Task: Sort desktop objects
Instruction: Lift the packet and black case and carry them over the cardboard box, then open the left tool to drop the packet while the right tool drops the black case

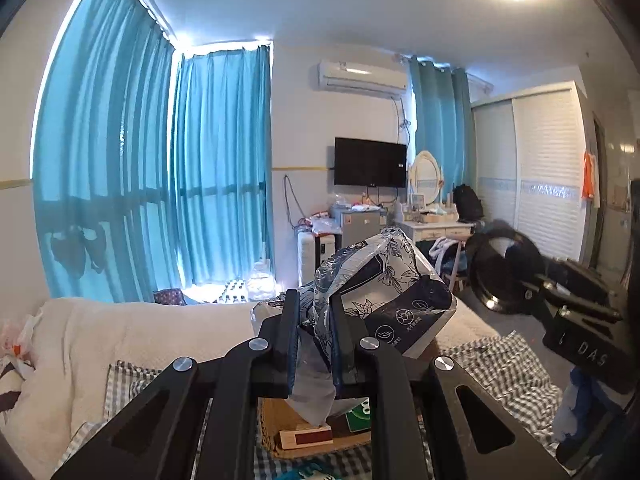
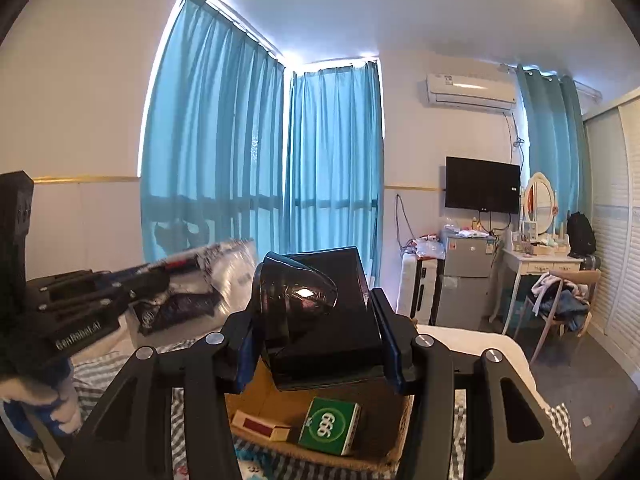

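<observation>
Teal curtains (image 1: 152,184), wall television (image 1: 370,162), air conditioner (image 1: 362,76), dressing table (image 2: 538,264).

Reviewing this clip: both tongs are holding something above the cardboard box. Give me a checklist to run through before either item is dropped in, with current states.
1. Left tongs grip the plastic packet: ok, pinched by its crinkled edge.
2. Right tongs grip the black holder: ok, clamped between both fingers.
3. Cardboard box lies below the right tongs: ok.
4. Room left in the box: ok, bare floor beside the green 666 box and the red-and-white box.
5. Packet is directly over the box: cannot tell, it hides much of it.
6. The two tongs are apart: ok, visible gap.
</observation>
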